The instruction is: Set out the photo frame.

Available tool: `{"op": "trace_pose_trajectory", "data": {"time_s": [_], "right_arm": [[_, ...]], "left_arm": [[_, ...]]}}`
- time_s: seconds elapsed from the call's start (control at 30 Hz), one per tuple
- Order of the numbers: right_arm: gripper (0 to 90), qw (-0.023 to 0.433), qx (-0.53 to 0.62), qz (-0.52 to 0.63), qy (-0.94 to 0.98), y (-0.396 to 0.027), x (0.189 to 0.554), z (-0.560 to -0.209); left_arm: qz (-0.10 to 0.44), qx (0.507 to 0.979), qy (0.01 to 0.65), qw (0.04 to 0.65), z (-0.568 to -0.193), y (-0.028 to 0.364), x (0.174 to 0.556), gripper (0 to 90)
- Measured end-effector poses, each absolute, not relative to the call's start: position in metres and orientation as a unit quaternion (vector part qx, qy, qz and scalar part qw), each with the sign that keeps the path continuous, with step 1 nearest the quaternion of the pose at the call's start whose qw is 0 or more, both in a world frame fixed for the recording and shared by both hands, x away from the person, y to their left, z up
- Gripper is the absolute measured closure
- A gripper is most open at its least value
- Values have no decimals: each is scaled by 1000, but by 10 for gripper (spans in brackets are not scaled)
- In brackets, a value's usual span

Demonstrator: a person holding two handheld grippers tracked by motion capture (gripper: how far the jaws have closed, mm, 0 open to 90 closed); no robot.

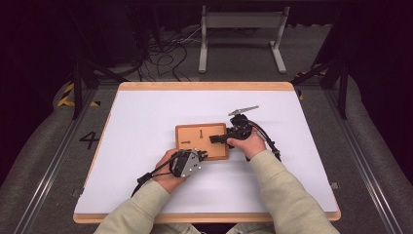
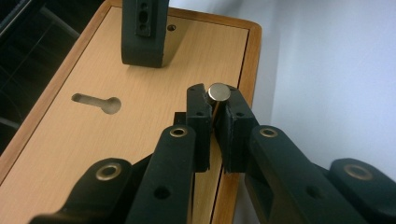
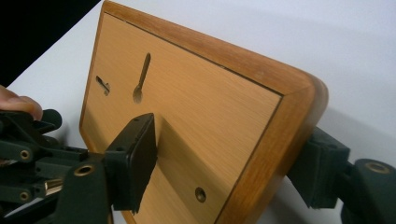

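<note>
Board (image 1: 202,141) sits clamped in right claw (image 1: 217,140), left claw (image 2: 215,112) beside it pinching metal pin (image 2: 218,92).

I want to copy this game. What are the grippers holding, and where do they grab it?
Left gripper pinches a small metal pin just below its head. Right gripper clamps the wooden board across its corner edge.

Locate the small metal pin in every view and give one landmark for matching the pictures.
High view: too small to tell; it would sit at the left hand-held gripper, by the wooden board's near edge.
Left gripper view: metal pin at centre, pinched between the jaws.
Right gripper view: lower left, pin in the left hand-held gripper.
Shared landmark: the keyhole slot.
</note>
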State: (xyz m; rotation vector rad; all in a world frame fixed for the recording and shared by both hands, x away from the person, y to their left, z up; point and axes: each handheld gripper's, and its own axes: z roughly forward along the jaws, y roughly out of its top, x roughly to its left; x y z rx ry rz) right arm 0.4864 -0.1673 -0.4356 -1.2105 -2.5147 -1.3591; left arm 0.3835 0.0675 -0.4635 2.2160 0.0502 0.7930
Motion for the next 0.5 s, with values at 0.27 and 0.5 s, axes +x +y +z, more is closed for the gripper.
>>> {"op": "trace_pose_trajectory", "data": {"time_s": [0.27,0.5], "right_arm": [[428,28,-363,-445,-818,-179,481,-428],[471,-6,-322,-450,-833,-181,467,-419]], "left_arm": [[263,880,35,395,-453,74,377,645],[224,859,88,451,-432,101,368,528]]}}
